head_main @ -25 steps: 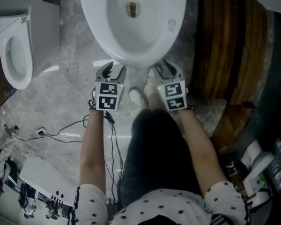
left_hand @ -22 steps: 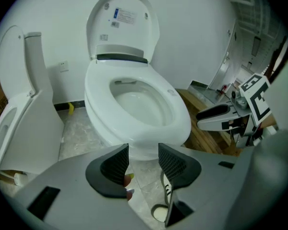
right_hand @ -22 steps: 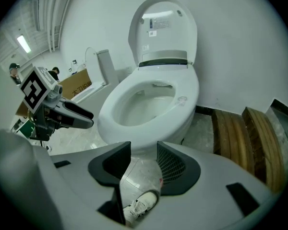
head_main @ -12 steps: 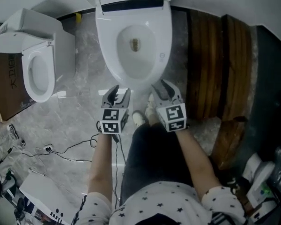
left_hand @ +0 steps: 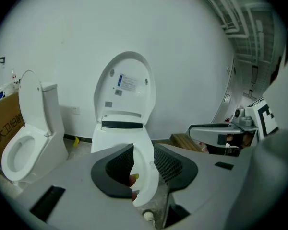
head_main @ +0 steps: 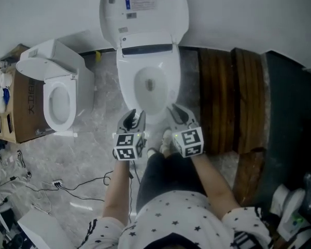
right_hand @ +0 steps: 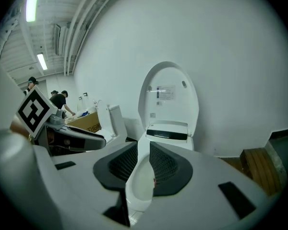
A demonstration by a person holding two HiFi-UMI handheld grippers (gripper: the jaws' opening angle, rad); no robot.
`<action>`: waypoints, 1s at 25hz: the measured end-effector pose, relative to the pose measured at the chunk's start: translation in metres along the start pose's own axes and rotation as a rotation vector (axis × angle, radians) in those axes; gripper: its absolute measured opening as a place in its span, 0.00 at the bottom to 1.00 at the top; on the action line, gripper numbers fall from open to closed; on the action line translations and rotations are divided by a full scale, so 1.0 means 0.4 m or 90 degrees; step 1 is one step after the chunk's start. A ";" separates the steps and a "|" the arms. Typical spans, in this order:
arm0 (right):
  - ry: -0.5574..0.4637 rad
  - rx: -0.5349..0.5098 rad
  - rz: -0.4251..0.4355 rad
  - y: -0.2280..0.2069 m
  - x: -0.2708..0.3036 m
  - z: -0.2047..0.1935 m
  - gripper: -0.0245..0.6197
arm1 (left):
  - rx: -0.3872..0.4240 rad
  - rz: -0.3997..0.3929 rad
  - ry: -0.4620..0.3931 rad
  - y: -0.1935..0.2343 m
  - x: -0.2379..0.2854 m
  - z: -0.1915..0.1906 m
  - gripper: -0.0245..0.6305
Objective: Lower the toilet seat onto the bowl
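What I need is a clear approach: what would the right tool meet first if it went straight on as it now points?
The right tool, its jaws closing on nothing, would probably meet the front rim of the toilet bowl first, though depth is unclear.

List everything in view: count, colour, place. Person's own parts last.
toilet: one, white, centre, lid raised upright
second toilet: one, white, left of it, lid also up
cardboard box: one, brown, far left
wooden boards: several, dark brown, right of the toilet
cables: several, black, on grey floor, lower left
left hand-held gripper: one, grey, in front of the toilet, jaws closing, nothing between them
right hand-held gripper: one, grey, beside it, jaws closing, nothing between them
forearms: two, bare, behind the grippers
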State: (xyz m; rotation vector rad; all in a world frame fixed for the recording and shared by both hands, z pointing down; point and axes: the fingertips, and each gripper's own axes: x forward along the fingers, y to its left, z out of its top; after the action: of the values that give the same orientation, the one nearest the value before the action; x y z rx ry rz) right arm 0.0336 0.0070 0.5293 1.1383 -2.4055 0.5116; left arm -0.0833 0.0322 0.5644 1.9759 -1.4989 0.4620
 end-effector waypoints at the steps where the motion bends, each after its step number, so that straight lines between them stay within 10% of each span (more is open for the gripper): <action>1: -0.008 -0.003 0.001 0.001 -0.015 0.023 0.16 | 0.001 0.001 -0.006 -0.012 -0.012 0.021 0.24; 25: -0.135 -0.077 0.050 0.018 -0.277 0.323 0.05 | 0.053 -0.005 -0.119 -0.247 -0.214 0.306 0.04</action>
State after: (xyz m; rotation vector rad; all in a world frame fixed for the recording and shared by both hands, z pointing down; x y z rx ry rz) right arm 0.0628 0.0176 0.3618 1.0970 -2.6320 0.2760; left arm -0.0253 0.0329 0.3950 2.1381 -1.6073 0.3490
